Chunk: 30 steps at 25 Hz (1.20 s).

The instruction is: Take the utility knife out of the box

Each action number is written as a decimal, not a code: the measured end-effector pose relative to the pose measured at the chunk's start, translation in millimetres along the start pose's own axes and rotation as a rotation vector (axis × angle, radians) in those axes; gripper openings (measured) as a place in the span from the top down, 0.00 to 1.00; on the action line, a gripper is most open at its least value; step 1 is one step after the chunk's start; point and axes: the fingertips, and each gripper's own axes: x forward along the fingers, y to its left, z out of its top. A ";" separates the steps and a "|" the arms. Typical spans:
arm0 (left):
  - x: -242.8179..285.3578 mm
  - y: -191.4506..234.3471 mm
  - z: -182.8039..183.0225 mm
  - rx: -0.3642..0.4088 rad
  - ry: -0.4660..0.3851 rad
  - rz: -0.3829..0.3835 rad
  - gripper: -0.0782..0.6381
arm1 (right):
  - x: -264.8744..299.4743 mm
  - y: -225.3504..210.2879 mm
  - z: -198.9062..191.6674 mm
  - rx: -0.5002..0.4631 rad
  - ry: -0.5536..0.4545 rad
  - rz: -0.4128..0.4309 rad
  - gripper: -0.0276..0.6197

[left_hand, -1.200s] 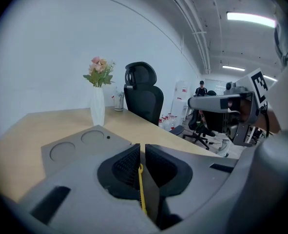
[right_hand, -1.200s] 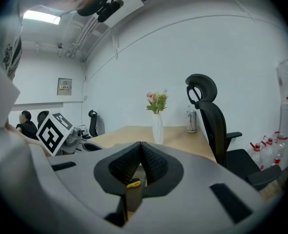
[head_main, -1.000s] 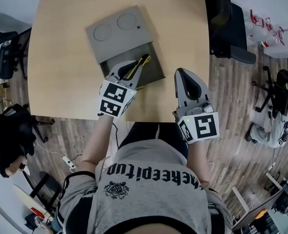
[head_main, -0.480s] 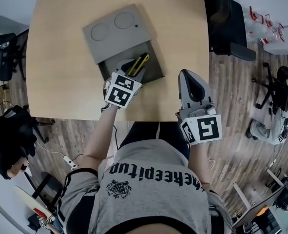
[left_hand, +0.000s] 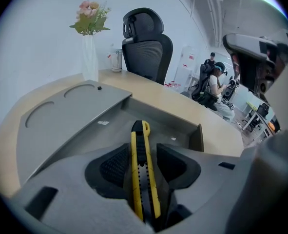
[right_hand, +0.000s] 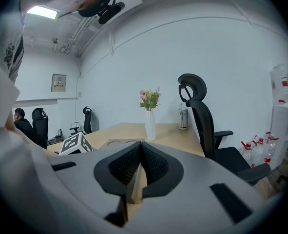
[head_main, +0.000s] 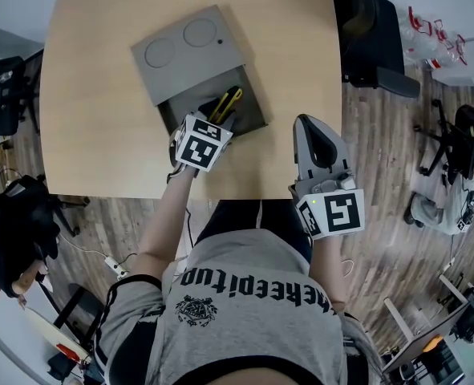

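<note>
Head view: one wooden table (head_main: pixel 100 95) on a plank floor (head_main: pixel 397 175); one grey box (head_main: pixel 196 62) holds one utility knife (head_main: pixel 227 104)

Left gripper view: the left gripper (left_hand: pixel 143 147) has just been opening its jaws, the knife loose between them

Right gripper view: the right gripper (right_hand: pixel 141 152) is closed and empty; one vase (right_hand: pixel 150 123)

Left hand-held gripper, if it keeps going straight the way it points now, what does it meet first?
The utility knife. The left hand-held gripper already has it between its jaws, which have just been opening and stand clear of it. Behind the knife it would probably meet the floor of the box, though depth is unclear.

Black office chair (head_main: pixel 373 30) on wood-plank floor (head_main: pixel 381 183)
</note>
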 end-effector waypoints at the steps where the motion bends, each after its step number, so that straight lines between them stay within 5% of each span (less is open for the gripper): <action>1: 1.2 1.4 -0.1 -0.003 0.000 0.005 0.65 | 0.1 -0.3 -0.2 0.000 0.000 -0.001 0.95; 16: 2.2 6.6 1.6 -0.024 -0.027 0.061 0.71 | -2.1 -3.3 0.0 0.001 -0.014 0.012 0.95; 30: -56.5 1.9 42.8 -0.087 -0.262 0.155 0.71 | -2.9 8.1 12.6 -0.033 -0.045 0.119 0.95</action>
